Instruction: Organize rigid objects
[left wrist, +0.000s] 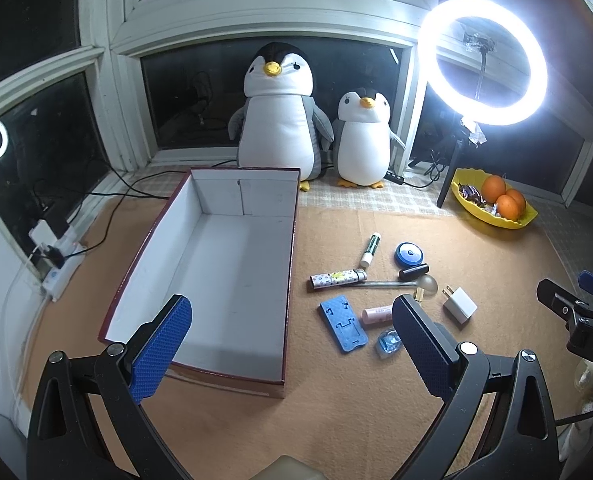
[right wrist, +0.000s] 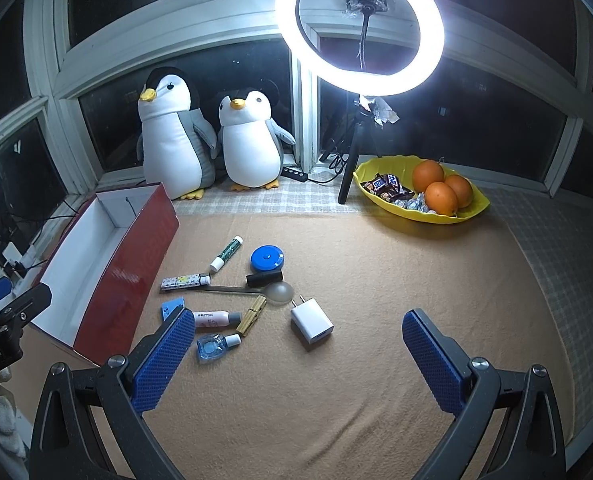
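White-lined red box (left wrist: 232, 272), empty, left of the scattered items. White charger (right wrist: 311, 322) lies ahead-left of the right gripper (right wrist: 298, 354), the nearer tool, long axis diagonal. Left gripper (left wrist: 292, 344): wide, empty; right likewise.

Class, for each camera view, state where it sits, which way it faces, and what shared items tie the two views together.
Left wrist: sits on the left gripper, looks forward over the open red cardboard box; its open jaws show.
Right wrist: sits on the right gripper, looks forward at the white plug charger; its open jaws show.
Shared: box, charger, yellow fruit bowl, two plush penguins.
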Tool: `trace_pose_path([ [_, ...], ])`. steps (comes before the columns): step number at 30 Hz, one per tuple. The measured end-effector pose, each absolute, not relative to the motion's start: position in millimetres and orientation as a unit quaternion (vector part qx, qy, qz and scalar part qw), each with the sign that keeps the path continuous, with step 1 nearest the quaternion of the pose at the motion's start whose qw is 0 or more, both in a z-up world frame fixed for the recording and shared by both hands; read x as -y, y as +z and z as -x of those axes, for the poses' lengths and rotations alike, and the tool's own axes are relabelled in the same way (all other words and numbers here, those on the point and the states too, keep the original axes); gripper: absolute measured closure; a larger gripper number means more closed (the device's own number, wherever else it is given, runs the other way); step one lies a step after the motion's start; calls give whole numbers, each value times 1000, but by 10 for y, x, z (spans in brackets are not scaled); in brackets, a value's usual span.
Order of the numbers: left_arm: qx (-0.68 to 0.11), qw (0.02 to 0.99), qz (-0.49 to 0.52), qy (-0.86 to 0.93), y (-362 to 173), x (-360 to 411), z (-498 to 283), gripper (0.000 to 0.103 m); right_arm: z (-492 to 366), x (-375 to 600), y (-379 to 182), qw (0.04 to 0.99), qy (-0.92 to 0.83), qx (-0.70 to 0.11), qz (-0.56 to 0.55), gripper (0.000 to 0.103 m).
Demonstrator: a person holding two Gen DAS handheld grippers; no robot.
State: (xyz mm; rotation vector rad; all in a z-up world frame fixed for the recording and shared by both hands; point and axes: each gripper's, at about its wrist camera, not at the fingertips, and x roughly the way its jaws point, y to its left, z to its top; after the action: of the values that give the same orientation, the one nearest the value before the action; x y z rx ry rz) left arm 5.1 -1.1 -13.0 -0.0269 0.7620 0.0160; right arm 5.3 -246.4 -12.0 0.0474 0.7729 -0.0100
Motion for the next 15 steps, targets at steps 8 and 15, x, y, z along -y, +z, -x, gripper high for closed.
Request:
trace_pose_path([
  [8,-373,928,13,8,-131,4,-53,3,-35,2454,-135,925,-4,-378,-21,1],
  [15,-371,929,15,11,-129,-29,-45,3,-48,2437,-152,924,-2,-381,-21,1],
])
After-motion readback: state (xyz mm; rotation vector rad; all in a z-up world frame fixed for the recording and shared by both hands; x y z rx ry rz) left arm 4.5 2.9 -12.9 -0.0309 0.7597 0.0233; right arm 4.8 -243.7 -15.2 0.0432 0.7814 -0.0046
